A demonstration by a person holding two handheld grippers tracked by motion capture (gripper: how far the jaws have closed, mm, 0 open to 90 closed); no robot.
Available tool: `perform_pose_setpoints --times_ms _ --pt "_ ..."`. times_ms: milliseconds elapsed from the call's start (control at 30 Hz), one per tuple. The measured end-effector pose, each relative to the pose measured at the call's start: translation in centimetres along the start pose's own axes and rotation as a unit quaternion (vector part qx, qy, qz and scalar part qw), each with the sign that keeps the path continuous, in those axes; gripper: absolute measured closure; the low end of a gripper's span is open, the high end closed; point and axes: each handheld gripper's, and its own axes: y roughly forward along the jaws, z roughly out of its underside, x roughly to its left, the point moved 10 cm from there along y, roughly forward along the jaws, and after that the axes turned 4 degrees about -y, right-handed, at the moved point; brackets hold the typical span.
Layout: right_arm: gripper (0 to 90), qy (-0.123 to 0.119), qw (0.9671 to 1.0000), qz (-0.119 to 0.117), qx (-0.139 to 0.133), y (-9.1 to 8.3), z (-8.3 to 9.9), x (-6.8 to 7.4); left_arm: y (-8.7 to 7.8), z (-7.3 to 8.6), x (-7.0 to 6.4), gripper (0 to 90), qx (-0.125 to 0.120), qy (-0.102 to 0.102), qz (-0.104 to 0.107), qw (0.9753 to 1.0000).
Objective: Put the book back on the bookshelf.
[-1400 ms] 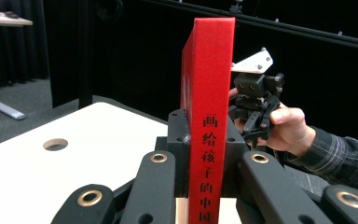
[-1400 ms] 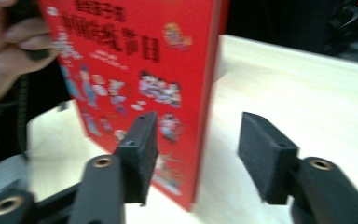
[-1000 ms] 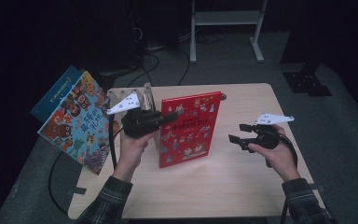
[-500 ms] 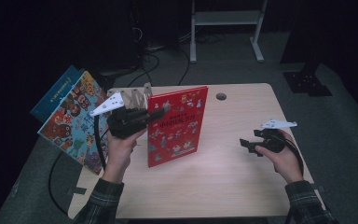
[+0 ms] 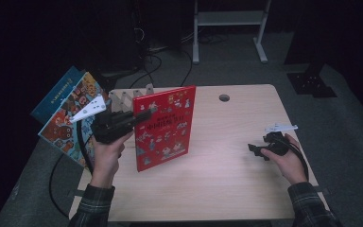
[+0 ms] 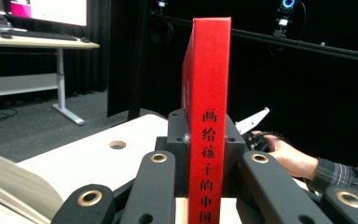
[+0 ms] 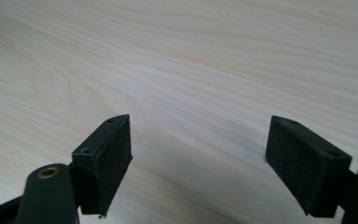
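A red picture book (image 5: 163, 127) stands upright over the table's left half, its spine (image 6: 207, 116) clamped between the jaws of my left gripper (image 5: 144, 117). The book's lower edge is at or just above the tabletop. At the table's right side my right gripper (image 5: 257, 149) rests low near the wood, its jaws wide apart with nothing between them (image 7: 198, 163). The person's right hand (image 6: 291, 156) with that gripper also appears beyond the book in the left gripper view.
A wooden slotted book rack (image 5: 127, 97) stands at the table's back left. Two colourful books (image 5: 68, 118) lean out past the left edge. The light wooden table (image 5: 227, 179) has a round cable hole (image 5: 224, 98) at the back. Floor and desk legs lie beyond.
My left gripper has carried the red book leftward and turned it upright toward the rack. My right gripper has let go, drawn back to the right and lowered to the table.
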Motion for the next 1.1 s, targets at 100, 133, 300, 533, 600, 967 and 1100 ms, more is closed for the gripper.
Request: perform_pose_setpoints --times_ms 100,133,300,533,600,967,1100 --pt "21.4 -0.002 0.9999 0.007 0.009 0.3 0.4 -0.3 -0.7 -0.2 0.3 80.0 -0.004 0.000 -0.008 1.0000" --pt "21.4 -0.001 0.9999 0.009 0.012 0.4 0.5 -0.4 -0.9 -0.2 0.4 80.0 -0.005 0.001 -0.010 0.9999" --pt "21.3 -0.001 0.9995 0.016 0.027 1.0 1.0 -0.8 -2.1 -0.6 1.0 80.0 -0.014 -0.003 -0.023 0.9996" --pt "17.0 -0.006 0.9985 0.018 0.051 1.7 1.9 -0.8 -3.8 -1.1 1.8 80.0 -0.026 -0.003 -0.040 0.9989" --pt "16.4 -0.007 0.9988 0.018 0.045 1.8 1.9 -0.9 -4.3 -1.3 2.0 80.0 -0.030 -0.005 -0.043 0.9986" --pt "6.8 0.006 0.9994 0.033 0.002 2.5 1.8 -1.1 -7.1 -2.0 3.1 80.0 -0.050 -0.014 -0.062 0.9967" --pt "6.8 0.007 0.9994 0.033 0.002 2.5 1.8 -1.1 -8.3 -2.3 3.6 80.0 -0.058 -0.015 -0.076 0.9953"
